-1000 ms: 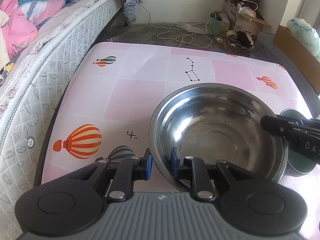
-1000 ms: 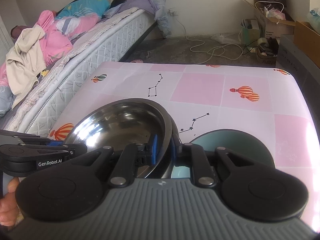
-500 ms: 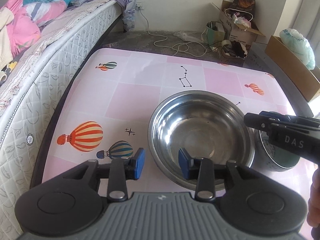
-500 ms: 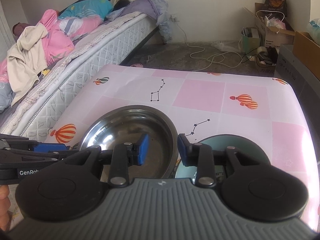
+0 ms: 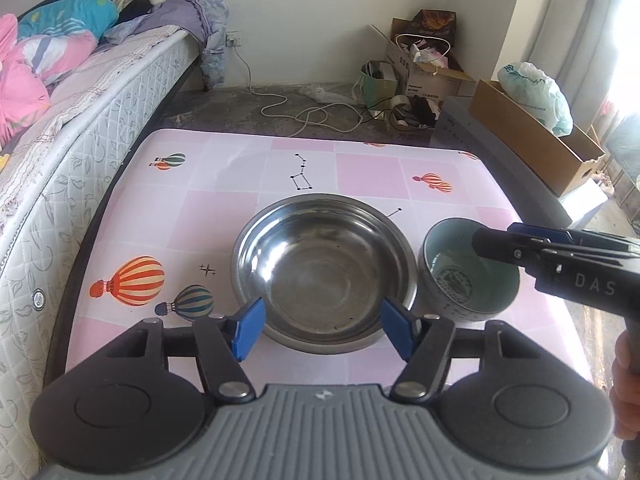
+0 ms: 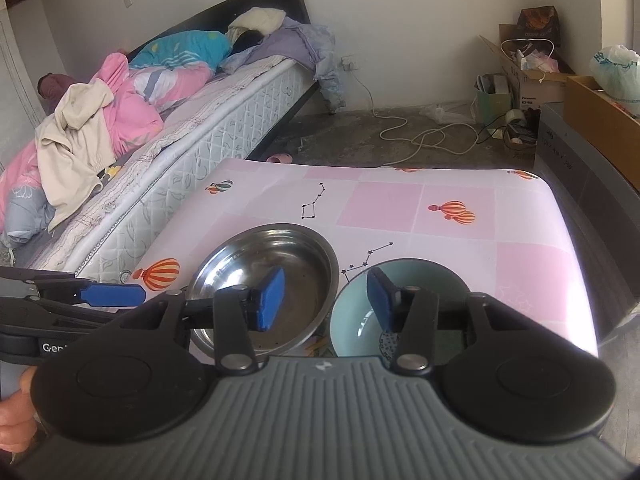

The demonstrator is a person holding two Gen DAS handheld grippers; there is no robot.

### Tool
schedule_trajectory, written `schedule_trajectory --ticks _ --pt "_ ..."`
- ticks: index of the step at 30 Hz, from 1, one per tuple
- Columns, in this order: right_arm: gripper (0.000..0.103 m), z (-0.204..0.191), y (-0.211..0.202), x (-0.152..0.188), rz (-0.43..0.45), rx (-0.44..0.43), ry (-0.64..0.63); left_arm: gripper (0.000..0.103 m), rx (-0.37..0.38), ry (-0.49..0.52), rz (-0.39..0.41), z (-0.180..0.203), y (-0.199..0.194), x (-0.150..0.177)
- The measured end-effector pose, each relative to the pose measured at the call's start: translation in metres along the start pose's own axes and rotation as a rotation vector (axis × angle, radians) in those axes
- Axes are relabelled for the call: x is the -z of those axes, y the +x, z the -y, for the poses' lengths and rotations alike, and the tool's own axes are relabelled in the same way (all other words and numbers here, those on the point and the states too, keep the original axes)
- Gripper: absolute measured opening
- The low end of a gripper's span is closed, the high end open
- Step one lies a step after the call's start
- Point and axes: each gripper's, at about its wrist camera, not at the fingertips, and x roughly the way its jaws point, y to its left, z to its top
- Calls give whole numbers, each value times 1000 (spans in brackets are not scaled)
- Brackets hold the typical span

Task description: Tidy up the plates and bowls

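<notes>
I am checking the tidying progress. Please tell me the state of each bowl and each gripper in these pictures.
steel bowl: upright, empty, resting on the pink table, released by both grippers.
teal bowl: upright, empty, close beside the steel bowl; contact unclear.
left gripper: jaws opening, nothing between the pads.
right gripper: jaws opening, holding nothing, above the gap between the two bowls.

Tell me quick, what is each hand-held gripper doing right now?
Left hand-held gripper: jaws opening, holding nothing; the steel bowl sits free on the table.
Right hand-held gripper: jaws opening, empty, above the steel bowl and the blue bowl.
</notes>
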Motion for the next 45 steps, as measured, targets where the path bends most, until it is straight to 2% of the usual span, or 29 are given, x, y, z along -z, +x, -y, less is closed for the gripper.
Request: schedule_trajectory --ticks 8,13,30,35,38,41,45 --pt "49 19 -30 23 -11 18 30 72 33 45 -19 20 -5 10" --pt "50 31 -43 40 -26 21 60 81 44 53 -13 32 -8 17" --pt "53 70 -86 56 -18 64 109 82 107 99 -33 73 5 28" --pt "53 81 -84 58 -20 81 128 81 141 53 -22 73 12 29" --pt "53 87 -78 57 -23 90 142 76 174 5 -30 68 20 28" --pt "53 93 -69 55 -29 100 153 65 197 -25 -55 67 30 25" --pt "53 99 -53 50 -29 109 156 52 213 -14 -74 76 41 23"
